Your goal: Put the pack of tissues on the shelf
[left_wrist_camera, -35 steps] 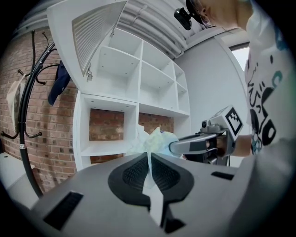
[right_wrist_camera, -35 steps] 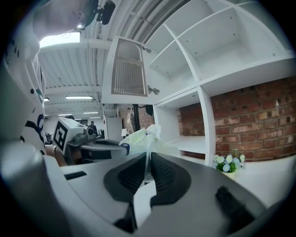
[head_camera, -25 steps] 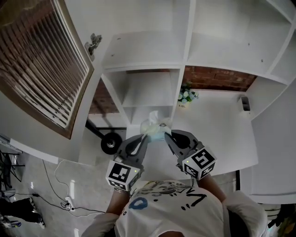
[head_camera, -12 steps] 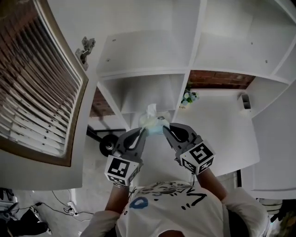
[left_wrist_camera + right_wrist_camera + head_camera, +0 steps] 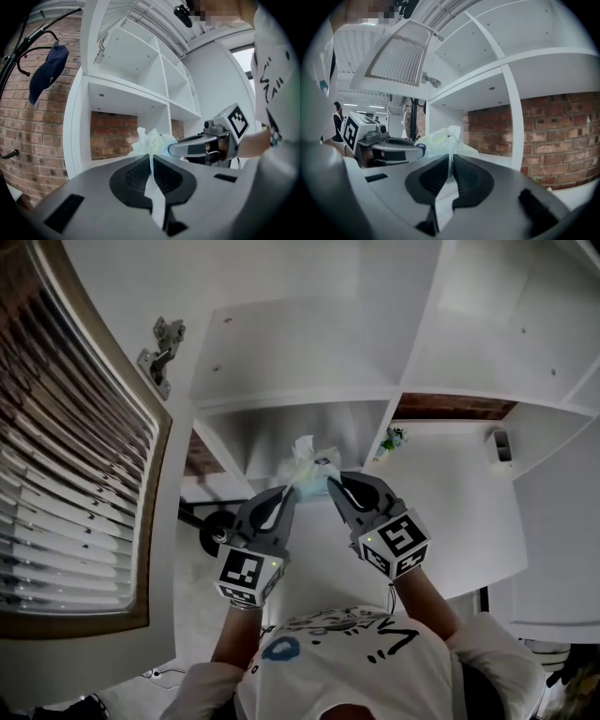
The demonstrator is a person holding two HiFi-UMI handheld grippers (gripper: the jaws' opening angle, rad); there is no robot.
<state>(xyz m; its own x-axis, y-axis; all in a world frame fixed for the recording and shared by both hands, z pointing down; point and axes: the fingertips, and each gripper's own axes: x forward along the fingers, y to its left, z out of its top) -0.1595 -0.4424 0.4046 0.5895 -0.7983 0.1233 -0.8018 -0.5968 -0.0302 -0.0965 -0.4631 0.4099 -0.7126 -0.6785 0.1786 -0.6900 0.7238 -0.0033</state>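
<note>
1. Head view: my left gripper point(image 5: 287, 493) and my right gripper point(image 5: 334, 486) point away from me with their tips close together. The pack of tissues point(image 5: 307, 463) sits between those tips, each gripper pinching one side. It is held up in front of an open compartment of the white shelf point(image 5: 300, 396). From here I cannot tell whether it touches a board. A slatted door point(image 5: 66, 456) stands open at my left, with a hinge point(image 5: 157, 356) at its edge. A small plant point(image 5: 392, 439) stands further right.

2. Left gripper view: my left gripper's point(image 5: 151, 158) jaws are closed tight on a thin white flap of the pack point(image 5: 153, 140), which runs back between them. The pack bulges just past the tips. My right gripper meets it from the right. Behind it are a shelf opening and a brick wall point(image 5: 110, 135). A dark cap point(image 5: 48, 71) hangs on a hook at upper left.

3. Right gripper view: my right gripper's point(image 5: 450, 163) jaws are likewise clamped on a white flap of the pack point(image 5: 440, 140). My left gripper reaches it from the left. The brick back wall shows beyond it.
</note>
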